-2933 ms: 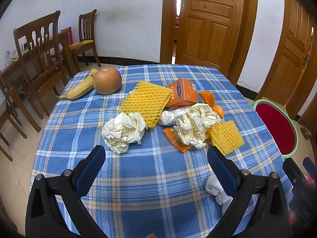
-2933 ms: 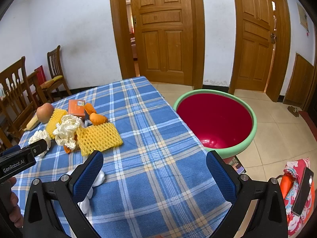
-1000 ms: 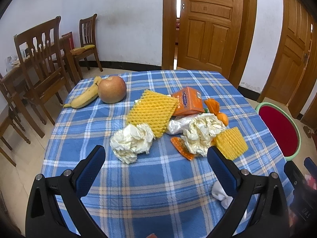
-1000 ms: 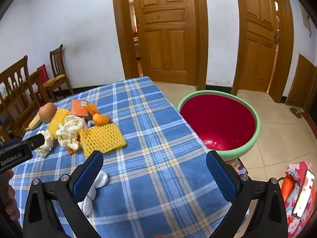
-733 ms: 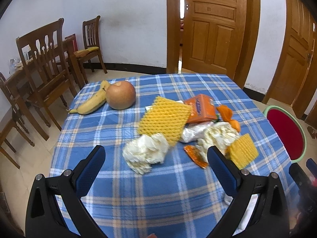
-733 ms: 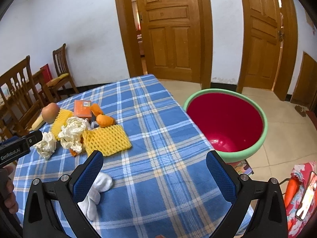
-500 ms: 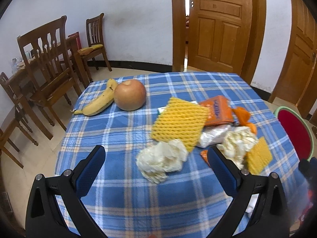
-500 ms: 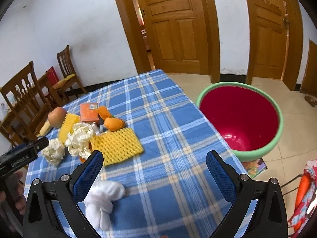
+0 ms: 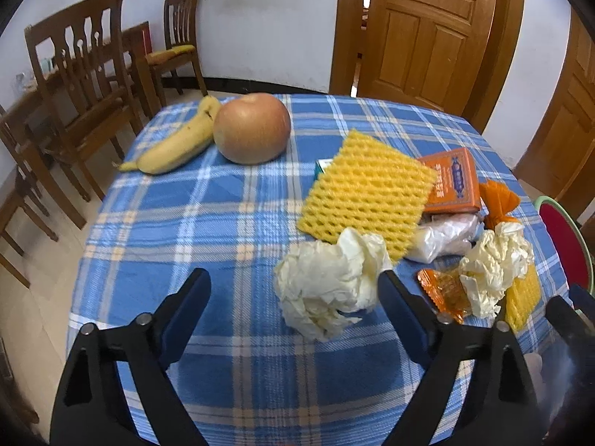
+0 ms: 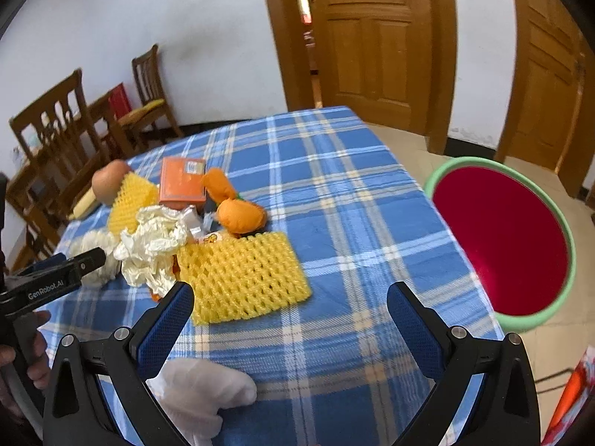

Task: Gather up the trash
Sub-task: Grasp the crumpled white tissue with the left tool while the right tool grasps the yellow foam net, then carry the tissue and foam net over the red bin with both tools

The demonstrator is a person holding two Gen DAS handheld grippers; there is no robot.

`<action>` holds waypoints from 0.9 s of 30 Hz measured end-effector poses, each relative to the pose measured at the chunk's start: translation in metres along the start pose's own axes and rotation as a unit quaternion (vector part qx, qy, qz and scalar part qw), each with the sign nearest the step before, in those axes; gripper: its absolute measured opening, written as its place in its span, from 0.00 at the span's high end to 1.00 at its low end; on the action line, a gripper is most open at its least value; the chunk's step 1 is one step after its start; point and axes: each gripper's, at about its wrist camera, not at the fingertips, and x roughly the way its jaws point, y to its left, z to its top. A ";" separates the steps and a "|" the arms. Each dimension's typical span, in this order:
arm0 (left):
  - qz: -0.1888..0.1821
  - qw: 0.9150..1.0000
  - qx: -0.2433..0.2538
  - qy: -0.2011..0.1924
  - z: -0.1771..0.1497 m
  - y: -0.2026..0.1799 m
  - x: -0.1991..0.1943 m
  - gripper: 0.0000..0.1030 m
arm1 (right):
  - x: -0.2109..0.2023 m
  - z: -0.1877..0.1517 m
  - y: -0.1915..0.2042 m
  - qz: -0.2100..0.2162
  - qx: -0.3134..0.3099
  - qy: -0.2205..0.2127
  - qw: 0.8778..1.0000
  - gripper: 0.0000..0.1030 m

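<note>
At lower centre of the left wrist frame, the left gripper [image 9: 290, 308] is closing wide jaws around a crumpled paper ball [image 9: 329, 288] on the table [image 9: 193, 223], apparently to collect it; the right gripper [image 10: 290, 319] is gaping, empty.

Trash clustered mid-table: two crumpled paper wads [image 9: 331, 290] [image 9: 494, 260], two yellow foam nets [image 9: 366, 193] [image 10: 243, 278], orange box [image 9: 453, 182]. Red basin [image 10: 502, 245] beyond right edge.
</note>
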 end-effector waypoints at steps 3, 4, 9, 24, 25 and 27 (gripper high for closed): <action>-0.014 1.000 0.000 0.001 -0.003 -0.002 -0.001 0.18 | 0.007 0.001 0.003 0.006 -0.008 0.006 1.000 0.00; -0.019 1.000 0.002 -0.001 -0.003 -0.004 -0.001 0.21 | 0.010 0.001 0.004 0.006 -0.012 0.008 1.000 0.00; -0.050 0.999 0.009 0.005 -0.005 -0.008 0.000 0.43 | 0.022 0.002 0.005 0.008 -0.015 0.020 1.000 0.10; -0.068 0.998 -0.004 -0.015 -0.008 -0.004 -0.024 0.61 | 0.016 -0.004 0.000 0.044 0.005 0.030 0.999 0.83; -0.068 0.998 -0.003 -0.018 -0.008 -0.004 -0.027 0.61 | 0.013 -0.004 -0.001 0.044 0.006 0.027 0.999 0.84; -0.070 0.997 -0.003 -0.027 -0.007 -0.005 -0.036 0.61 | 0.007 -0.004 -0.002 0.046 0.008 0.022 0.999 0.85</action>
